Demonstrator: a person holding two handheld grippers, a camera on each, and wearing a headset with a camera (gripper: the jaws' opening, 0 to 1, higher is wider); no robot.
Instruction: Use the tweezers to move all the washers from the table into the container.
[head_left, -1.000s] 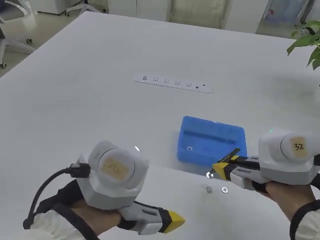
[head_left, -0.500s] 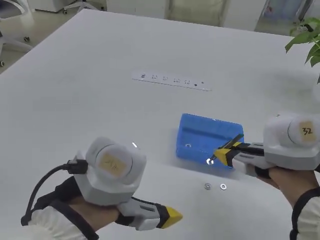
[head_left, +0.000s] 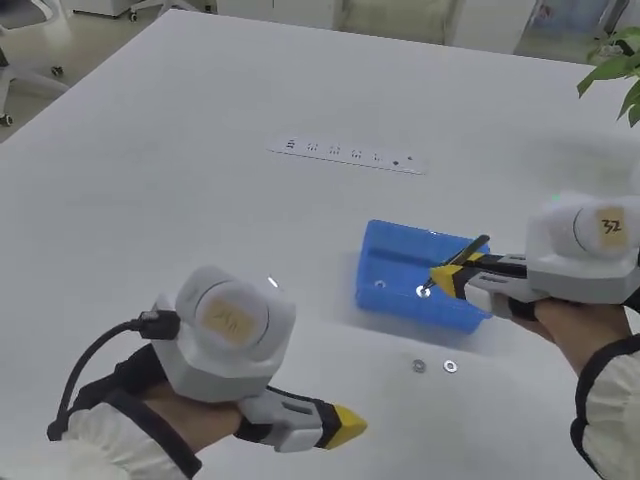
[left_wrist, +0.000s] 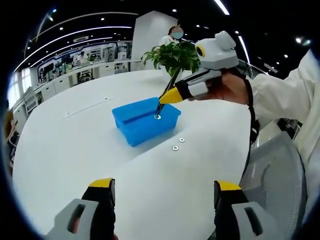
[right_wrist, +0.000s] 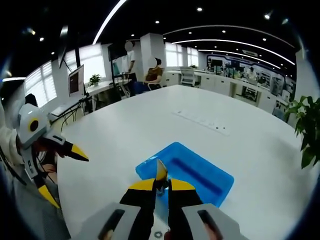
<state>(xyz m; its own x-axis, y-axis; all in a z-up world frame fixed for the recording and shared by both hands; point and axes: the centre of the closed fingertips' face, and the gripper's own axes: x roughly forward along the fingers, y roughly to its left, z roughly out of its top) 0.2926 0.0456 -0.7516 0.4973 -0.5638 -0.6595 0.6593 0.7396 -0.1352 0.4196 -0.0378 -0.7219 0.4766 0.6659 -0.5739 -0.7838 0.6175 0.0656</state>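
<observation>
**Head view.** The right gripper (head_left: 447, 279) is clamped on the tweezers (head_left: 462, 258). The tweezer tips pinch a held washer (head_left: 424, 291) over the container (head_left: 395, 305), just ahead of the fingers. An inner washer (head_left: 380, 285) lies in the container, beyond the tips. Two loose washers (head_left: 419, 366) lie on the table (head_left: 200, 150), near the fingers on the person's side and outside the container. The left gripper (head_left: 345, 428) is well apart from the container. Its opening cannot be judged here.

**Left gripper view.** The fingers (left_wrist: 102, 184) are spread wide with nothing between them. Ahead of them lie the loose washers (left_wrist: 175, 148), and beyond those the container (left_wrist: 135, 132). The tweezers (left_wrist: 165, 97) point down into the container.

**Right gripper view.** The fingers (right_wrist: 142, 186) press on the tweezers (right_wrist: 161, 171), which project over the container (right_wrist: 205, 175). One loose washer (right_wrist: 158, 234) shows beneath the fingers.
</observation>
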